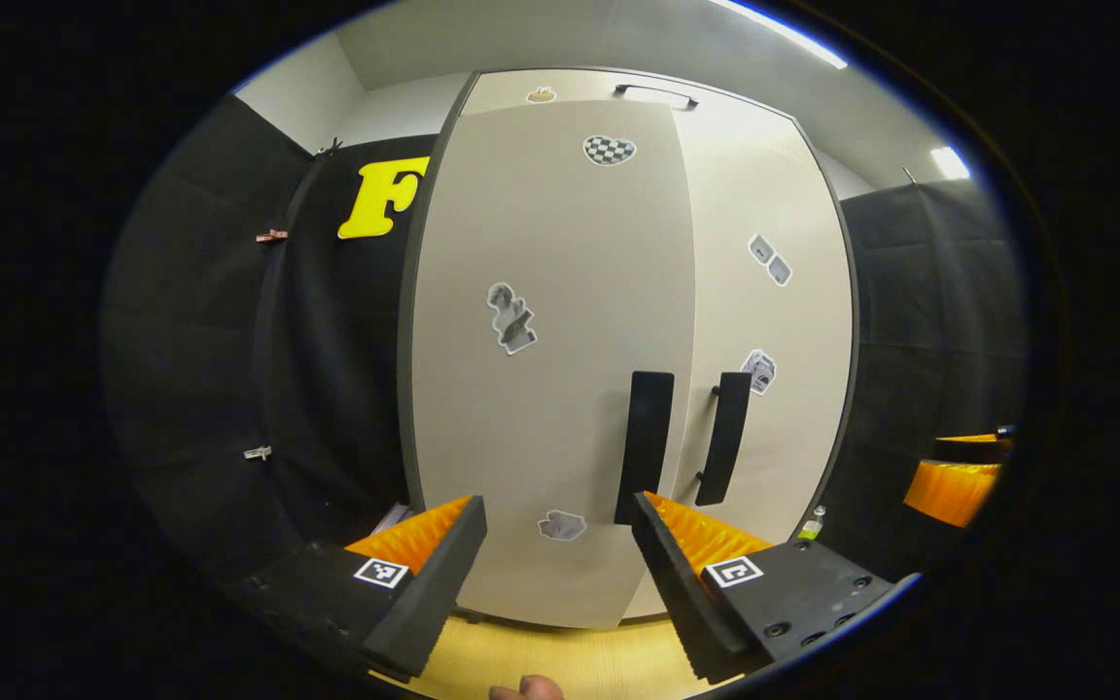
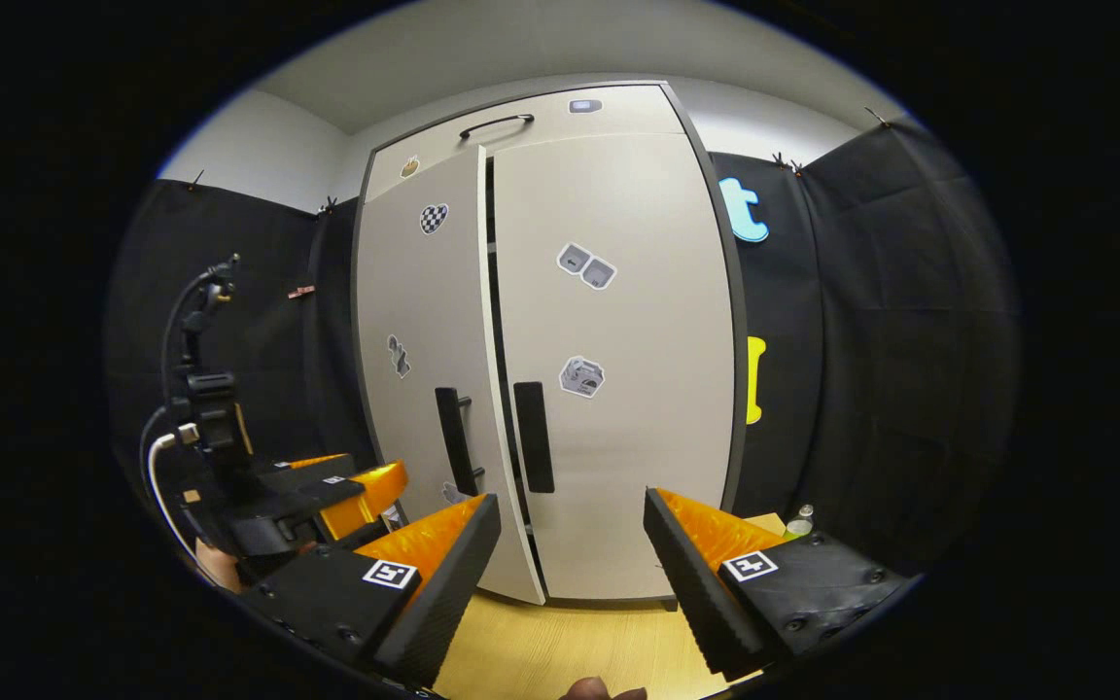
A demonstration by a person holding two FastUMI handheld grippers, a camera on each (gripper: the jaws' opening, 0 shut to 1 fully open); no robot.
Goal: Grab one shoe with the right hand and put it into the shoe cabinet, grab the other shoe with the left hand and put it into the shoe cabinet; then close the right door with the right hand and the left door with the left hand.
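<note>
While both my tools (image 1: 557, 520) (image 2: 570, 515) gape wide and empty, the left door (image 1: 550, 389) stands slightly ajar beside the shut right door (image 2: 618, 389).

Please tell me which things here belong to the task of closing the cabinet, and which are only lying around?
For the job:
- cabinet
- left door, slightly ajar
- right door
- left handle
- right handle
- left gripper, open
- right gripper, open

Just lying about:
- small bottle on the floor beside the cabinet
- stickers on the doors
</note>
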